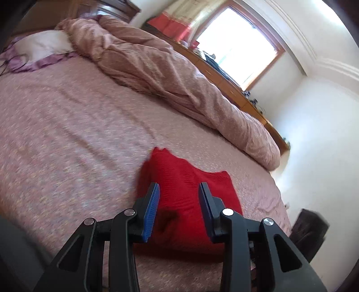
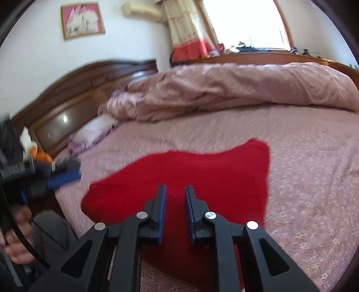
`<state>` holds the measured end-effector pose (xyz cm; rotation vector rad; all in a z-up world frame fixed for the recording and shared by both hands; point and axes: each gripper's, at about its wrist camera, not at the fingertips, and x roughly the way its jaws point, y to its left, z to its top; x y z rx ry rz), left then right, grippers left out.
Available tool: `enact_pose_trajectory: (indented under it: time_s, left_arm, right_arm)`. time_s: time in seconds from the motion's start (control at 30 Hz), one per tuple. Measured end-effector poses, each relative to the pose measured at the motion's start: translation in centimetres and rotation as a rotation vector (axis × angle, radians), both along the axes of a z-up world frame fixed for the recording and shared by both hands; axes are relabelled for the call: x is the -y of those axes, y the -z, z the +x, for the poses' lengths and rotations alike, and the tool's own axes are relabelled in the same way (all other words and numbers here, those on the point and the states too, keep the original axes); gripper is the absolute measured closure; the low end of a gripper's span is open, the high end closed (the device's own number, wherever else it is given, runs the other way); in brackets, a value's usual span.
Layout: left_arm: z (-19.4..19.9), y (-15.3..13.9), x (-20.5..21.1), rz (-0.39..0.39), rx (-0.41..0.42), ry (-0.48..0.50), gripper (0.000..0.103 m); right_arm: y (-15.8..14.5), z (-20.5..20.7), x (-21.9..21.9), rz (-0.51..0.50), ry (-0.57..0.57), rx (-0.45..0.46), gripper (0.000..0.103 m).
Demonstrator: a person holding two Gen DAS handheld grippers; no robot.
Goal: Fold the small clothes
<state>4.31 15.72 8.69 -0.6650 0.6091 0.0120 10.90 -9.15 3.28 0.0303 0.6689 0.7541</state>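
Both tools [image 1: 179, 186] [image 2: 175, 188] empty above red garment [image 2: 190, 179] lying crosswise

place: a home bedroom, as I see it | bed [image 2: 303, 161] with pink flowered sheet | rumpled pink duvet [image 2: 235, 89] | pillow [image 1: 42, 45] | carved wooden headboard [image 2: 74, 98] | framed picture [image 2: 83, 20] and air conditioner [image 2: 141, 10] on white wall | curtained window [image 1: 237, 45] above a cluttered wooden dresser [image 1: 226, 78]
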Motion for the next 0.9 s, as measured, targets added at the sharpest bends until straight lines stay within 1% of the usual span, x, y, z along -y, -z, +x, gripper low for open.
enact_pose_trajectory:
  time_s: [0.07, 0.1, 0.13, 0.23, 0.3, 0.4, 0.5, 0.63, 0.73, 0.9]
  left_arm:
    - [1.1, 0.3, 1.3, 0.028, -0.008, 0.026, 0.074]
    - [1.7, 0.7, 2.0, 0.041, -0.014, 0.045, 0.074]
    - [2.2, 1.2, 2.8, 0.056, -0.025, 0.065, 0.074]
    - [2.6, 3.0, 4.6, 0.090, -0.048, 0.091, 0.074]
    - [2.3, 3.9, 4.8, 0.127, -0.052, 0.085, 0.074]
    - [2.1, 4.9, 4.8, 0.135, -0.063, 0.097, 0.074]
    - [2.4, 6.0, 5.2, 0.185, -0.087, 0.112, 0.074]
    - [2.4, 6.1, 6.3, 0.252, -0.094, 0.116, 0.074]
    - [2.4, 6.2, 6.5, 0.263, -0.092, 0.115, 0.074]
    - [2.4, 6.4, 6.2, 0.242, -0.101, 0.125, 0.074]
  right_arm:
    - [1.4, -0.4, -0.7, -0.061, 0.001, -0.019, 0.087]
    - [2.0, -0.8, -0.7, -0.070, 0.003, -0.012, 0.087]
    - [2.5, -1.2, -0.5, -0.069, 0.012, 0.004, 0.087]
    - [3.2, -0.9, -0.4, -0.045, 0.035, -0.019, 0.087]
    - [3.3, -0.8, -0.6, -0.049, 0.038, -0.012, 0.087]
    - [3.3, -0.9, -0.8, -0.050, 0.041, -0.001, 0.087]
    - [3.1, -1.1, -1.0, -0.063, 0.047, 0.014, 0.087]
    - [3.0, -1.2, -1.0, -0.070, 0.050, 0.022, 0.087]
    - [2.9, -1.0, -0.8, -0.065, 0.043, 0.021, 0.087]
    - [3.0, -0.8, -0.7, -0.060, 0.043, 0.020, 0.087]
